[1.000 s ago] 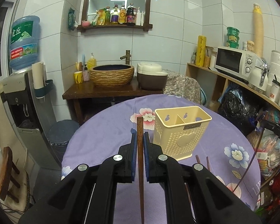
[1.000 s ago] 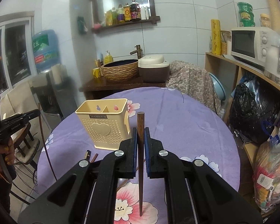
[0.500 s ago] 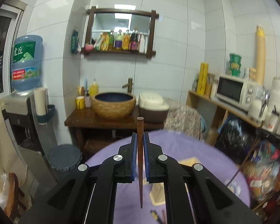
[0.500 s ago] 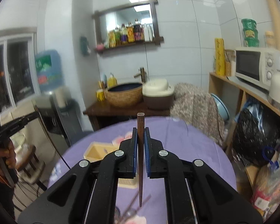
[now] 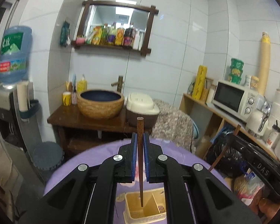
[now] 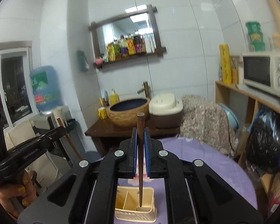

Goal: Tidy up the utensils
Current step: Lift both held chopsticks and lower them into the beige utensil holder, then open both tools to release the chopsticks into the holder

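My left gripper (image 5: 140, 137) is shut on a dark wooden chopstick (image 5: 140, 149) held upright, its thin tip hanging over the left compartment of the cream plastic utensil holder (image 5: 145, 212). My right gripper (image 6: 140, 131) is shut on a second dark chopstick (image 6: 140, 149), tip down over the right compartment of the same holder (image 6: 135, 205). The holder stands on the purple flowered tablecloth (image 6: 205, 160). Each gripper shows at the edge of the other's view, the right one (image 5: 252, 160) and the left one (image 6: 28, 149).
Behind the table a wooden stand carries a woven basin (image 5: 100, 104) and a rice cooker (image 5: 141, 110). A shelf with a microwave (image 5: 233, 100) runs along the right. A water dispenser (image 5: 11, 78) stands at the left. Black bags (image 6: 267, 140) sit under the shelf.
Both grippers have risen and tilted down over the holder. The holder, earlier ahead on the table, now lies directly below both chopstick tips.
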Demonstrator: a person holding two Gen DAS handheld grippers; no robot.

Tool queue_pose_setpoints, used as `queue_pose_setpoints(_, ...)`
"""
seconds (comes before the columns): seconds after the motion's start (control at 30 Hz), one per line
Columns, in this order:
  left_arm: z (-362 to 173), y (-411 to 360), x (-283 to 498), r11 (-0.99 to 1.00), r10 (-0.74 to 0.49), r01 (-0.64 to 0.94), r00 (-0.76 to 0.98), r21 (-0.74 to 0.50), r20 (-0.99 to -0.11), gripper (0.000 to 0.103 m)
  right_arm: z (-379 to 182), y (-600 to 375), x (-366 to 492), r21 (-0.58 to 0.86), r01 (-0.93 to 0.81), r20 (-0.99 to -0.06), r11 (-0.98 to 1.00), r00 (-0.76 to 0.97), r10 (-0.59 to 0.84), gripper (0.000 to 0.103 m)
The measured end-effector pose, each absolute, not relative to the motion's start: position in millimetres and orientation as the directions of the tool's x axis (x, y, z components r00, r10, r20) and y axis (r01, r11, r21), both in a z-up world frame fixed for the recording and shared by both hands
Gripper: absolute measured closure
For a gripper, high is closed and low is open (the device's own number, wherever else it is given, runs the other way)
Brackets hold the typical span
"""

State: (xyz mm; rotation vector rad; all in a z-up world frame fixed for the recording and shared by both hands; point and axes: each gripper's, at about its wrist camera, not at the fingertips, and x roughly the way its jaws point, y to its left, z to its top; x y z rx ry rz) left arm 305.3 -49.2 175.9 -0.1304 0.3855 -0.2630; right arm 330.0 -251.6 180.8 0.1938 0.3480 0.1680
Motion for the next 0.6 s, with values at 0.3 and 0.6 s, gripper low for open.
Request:
queue_pose_setpoints(0.3, 105.1, -49.4, 320.2, 0.963, -0.265, 0.210, 0.833, -0.167, -0.485, 0.095, 115.4, -248.1, 345.3, 0.238, -0.109, -0.430, 0.965, 0.879, 0.205, 0.095)
queue_pose_setpoints(0.6, 92.5, -46.1, 324.8, 0.964, -0.263, 0.200, 0.813, -0.175, -0.519, 0.095, 109.7, -258.0, 341.5, 0.272, -0.096, -0.411, 0.957, 0.888, 0.206, 0.091)
